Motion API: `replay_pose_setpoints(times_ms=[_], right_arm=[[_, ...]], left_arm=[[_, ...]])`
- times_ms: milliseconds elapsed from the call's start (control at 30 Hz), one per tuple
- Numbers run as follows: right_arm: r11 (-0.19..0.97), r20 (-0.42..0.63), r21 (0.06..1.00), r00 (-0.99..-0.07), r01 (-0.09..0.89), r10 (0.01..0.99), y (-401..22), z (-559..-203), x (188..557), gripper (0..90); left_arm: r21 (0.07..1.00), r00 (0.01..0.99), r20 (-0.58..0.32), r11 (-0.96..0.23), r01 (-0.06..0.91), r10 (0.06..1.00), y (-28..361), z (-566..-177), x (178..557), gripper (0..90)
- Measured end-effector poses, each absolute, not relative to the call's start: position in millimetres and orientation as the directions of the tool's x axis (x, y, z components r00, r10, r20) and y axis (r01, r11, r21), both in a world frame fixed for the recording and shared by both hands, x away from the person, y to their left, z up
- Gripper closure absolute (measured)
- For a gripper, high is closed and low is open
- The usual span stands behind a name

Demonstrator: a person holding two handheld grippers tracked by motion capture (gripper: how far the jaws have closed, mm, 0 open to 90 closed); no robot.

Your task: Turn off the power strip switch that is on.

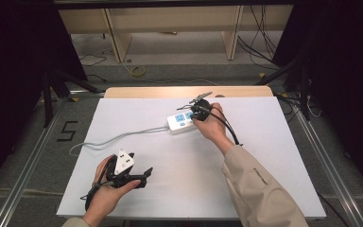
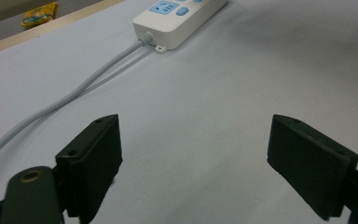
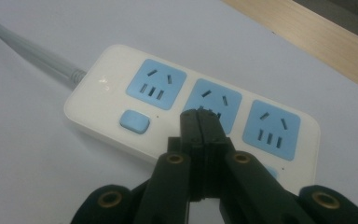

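Strip (image 3: 191, 116), the white power strip with three blue sockets, lay at the far middle of the table (image 1: 264, 189), its grey cord (image 1: 118, 138) running left and near from its left end. Over it, the right gripper (image 3: 200, 122) had its jaws pressed flat together with nothing between them, tips pointing down at the middle socket (image 3: 223, 100), just above or touching it; I could not tell which. Closed like that, the jaws made one narrow point, which probably suited poking at a socket or the blue switch (image 3: 134, 121) beside the left socket. The right hand (image 1: 213, 124) reached in from the near right, so the strip stayed clear to see. Well apart, at the near left, the left gripper (image 2: 196, 154) had its jaws wide and empty above bare table, aimed toward the strip's cord end, seemingly idle and out of the way.
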State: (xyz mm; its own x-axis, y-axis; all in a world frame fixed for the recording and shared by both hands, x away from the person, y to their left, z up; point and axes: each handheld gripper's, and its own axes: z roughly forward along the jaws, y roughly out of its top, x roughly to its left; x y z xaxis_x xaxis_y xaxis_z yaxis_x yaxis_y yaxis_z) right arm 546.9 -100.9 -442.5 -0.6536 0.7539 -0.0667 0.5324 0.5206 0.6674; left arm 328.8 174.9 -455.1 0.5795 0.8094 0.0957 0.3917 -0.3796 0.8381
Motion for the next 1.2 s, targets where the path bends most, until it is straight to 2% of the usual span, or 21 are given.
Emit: replay_pose_setpoints(times_ms=[1200], right_arm=[[0.529,-0.052,0.622,-0.644,0.577,0.763,-96.8,-451.3,556.4,90.0]], left_arm=[[0.835,0.587,0.105,-0.391,0.386,0.803,173.4,-455.1,329.0,17.7]])
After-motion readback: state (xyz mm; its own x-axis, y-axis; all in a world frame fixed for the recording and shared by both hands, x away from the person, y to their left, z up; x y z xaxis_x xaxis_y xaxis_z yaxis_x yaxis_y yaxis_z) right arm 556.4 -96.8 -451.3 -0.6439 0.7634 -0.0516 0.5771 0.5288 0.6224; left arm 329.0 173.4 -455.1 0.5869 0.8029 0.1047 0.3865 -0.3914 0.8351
